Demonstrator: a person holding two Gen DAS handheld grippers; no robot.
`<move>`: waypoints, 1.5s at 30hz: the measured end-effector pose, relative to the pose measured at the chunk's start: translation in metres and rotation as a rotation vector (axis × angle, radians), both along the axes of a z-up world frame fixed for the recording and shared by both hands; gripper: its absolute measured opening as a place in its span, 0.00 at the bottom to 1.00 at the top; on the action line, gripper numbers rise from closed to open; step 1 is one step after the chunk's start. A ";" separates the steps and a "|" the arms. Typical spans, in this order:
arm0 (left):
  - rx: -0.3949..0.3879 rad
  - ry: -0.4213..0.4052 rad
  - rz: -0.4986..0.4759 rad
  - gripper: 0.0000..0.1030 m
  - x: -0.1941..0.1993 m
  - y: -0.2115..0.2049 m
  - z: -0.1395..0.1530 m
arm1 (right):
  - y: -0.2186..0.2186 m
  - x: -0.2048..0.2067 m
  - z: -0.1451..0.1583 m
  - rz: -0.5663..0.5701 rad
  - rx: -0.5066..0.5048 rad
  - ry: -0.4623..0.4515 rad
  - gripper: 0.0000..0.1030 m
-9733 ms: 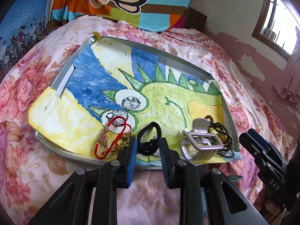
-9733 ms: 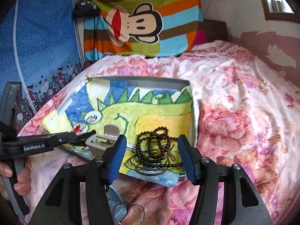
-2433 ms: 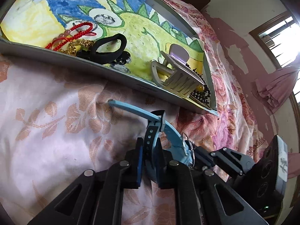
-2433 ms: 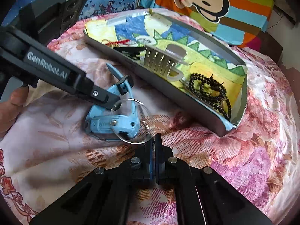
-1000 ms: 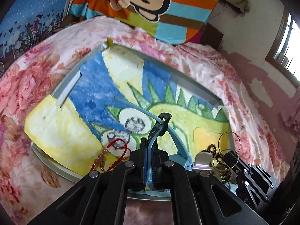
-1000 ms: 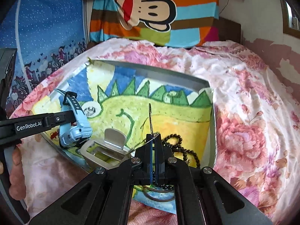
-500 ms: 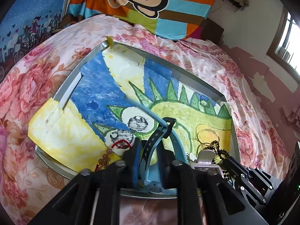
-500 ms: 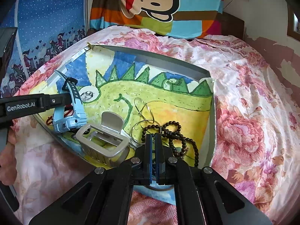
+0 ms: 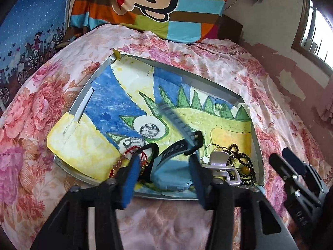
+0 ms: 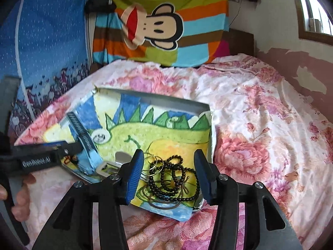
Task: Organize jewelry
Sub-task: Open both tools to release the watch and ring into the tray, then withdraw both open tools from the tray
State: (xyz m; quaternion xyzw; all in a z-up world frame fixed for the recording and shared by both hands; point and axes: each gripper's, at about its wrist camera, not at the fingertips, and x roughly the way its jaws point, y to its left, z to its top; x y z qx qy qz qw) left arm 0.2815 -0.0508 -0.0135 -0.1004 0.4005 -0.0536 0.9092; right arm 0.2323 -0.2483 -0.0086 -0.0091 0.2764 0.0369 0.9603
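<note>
Both grippers hover over the near edge of the metal tray (image 9: 199, 84), which sits on the floral bedspread (image 9: 37, 108) and is lined with a painted dinosaur drawing (image 9: 116, 112). Left gripper (image 9: 164, 175): fingers spread wide, nothing pinched. The light blue watch (image 9: 172, 170) lies in the tray directly between those fingers, its dark strap (image 9: 177, 120) arching up and away toward the far side. Just left of it, a black hair tie (image 9: 153, 148) and a red cord bracelet (image 9: 133, 152); just right, a silver hair claw (image 9: 220, 162). Right gripper (image 10: 168, 175): likewise spread, empty. Between its fingers, in the tray's near right corner, lies the black bead bracelet (image 10: 172, 179), with thin hoop rings (image 10: 154, 164) at its left edge. A hand (image 10: 18, 198) grips the left tool's handle at the near left.
</note>
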 end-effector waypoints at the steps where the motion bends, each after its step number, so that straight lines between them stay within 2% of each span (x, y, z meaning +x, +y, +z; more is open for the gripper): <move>1: -0.008 -0.007 0.002 0.63 -0.003 0.001 0.000 | -0.001 -0.002 0.002 -0.004 0.003 -0.009 0.48; 2: -0.016 -0.014 0.004 0.70 -0.004 0.001 0.001 | -0.002 -0.003 0.004 -0.005 0.001 -0.015 0.48; 3: -0.034 -0.025 0.005 0.72 -0.007 0.003 0.002 | -0.002 -0.005 0.005 -0.006 -0.001 -0.017 0.48; 7: -0.049 -0.034 0.006 0.74 -0.013 0.003 0.005 | -0.005 -0.010 0.009 -0.010 0.004 -0.034 0.49; 10: -0.060 -0.074 0.032 0.83 -0.023 0.006 0.012 | -0.006 -0.016 0.013 -0.013 0.014 -0.064 0.60; 13: -0.065 -0.130 0.052 0.88 -0.036 0.009 0.023 | -0.006 -0.024 0.018 -0.016 0.028 -0.093 0.64; 18: -0.037 -0.232 0.084 0.96 -0.061 0.017 0.044 | -0.008 -0.041 0.025 -0.022 0.071 -0.134 0.77; 28: 0.066 -0.390 0.121 1.00 -0.123 0.026 0.071 | -0.006 -0.101 0.041 -0.013 0.123 -0.256 0.99; 33: 0.102 -0.424 0.113 1.00 -0.156 0.029 0.074 | 0.002 -0.131 0.048 0.007 0.114 -0.306 0.99; 37: 0.101 -0.449 0.108 1.00 -0.179 0.034 0.074 | 0.008 -0.156 0.048 0.019 0.103 -0.325 0.99; 45: 0.113 -0.470 0.115 1.00 -0.216 0.040 0.071 | 0.015 -0.194 0.043 0.016 0.104 -0.336 0.99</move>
